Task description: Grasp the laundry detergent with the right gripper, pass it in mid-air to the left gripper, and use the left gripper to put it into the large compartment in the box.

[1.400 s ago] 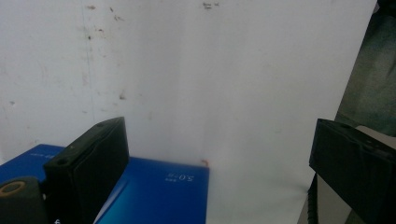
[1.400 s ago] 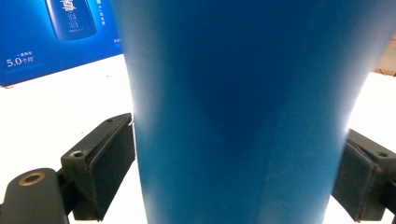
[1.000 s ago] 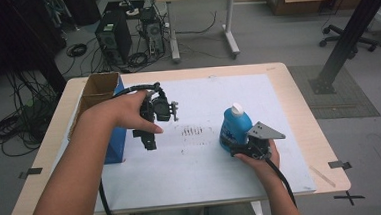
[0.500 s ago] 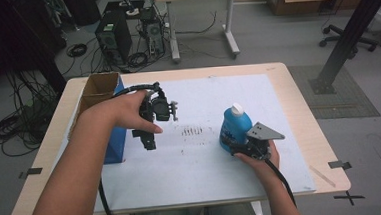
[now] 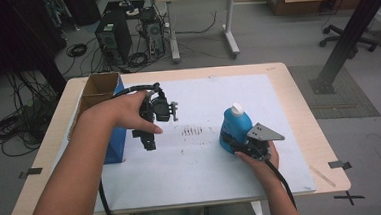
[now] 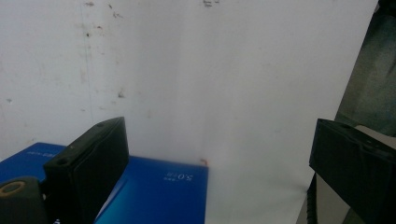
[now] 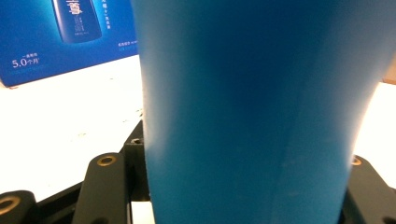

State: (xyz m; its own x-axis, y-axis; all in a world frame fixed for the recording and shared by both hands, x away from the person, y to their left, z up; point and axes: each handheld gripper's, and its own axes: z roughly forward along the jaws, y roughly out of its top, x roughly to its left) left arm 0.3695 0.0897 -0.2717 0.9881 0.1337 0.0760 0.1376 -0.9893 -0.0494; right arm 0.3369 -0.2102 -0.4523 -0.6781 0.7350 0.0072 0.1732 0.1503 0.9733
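A blue bottle with a white cap stands upright on the white mat at the right. My right gripper reaches it from the near side. Its jaws have just been closing and now press on the sides of the bottle, low on its body. My left gripper hangs over the mat's left part, pointing down beside a blue carton. In the left gripper view the left gripper stands open with nothing between its jaws, above the mat and the carton's corner.
The blue carton has an open brown cardboard top and stands at the table's left edge. Dark scribble marks lie on the mat between the two hands. Desks, computers and cables stand on the floor beyond the table.
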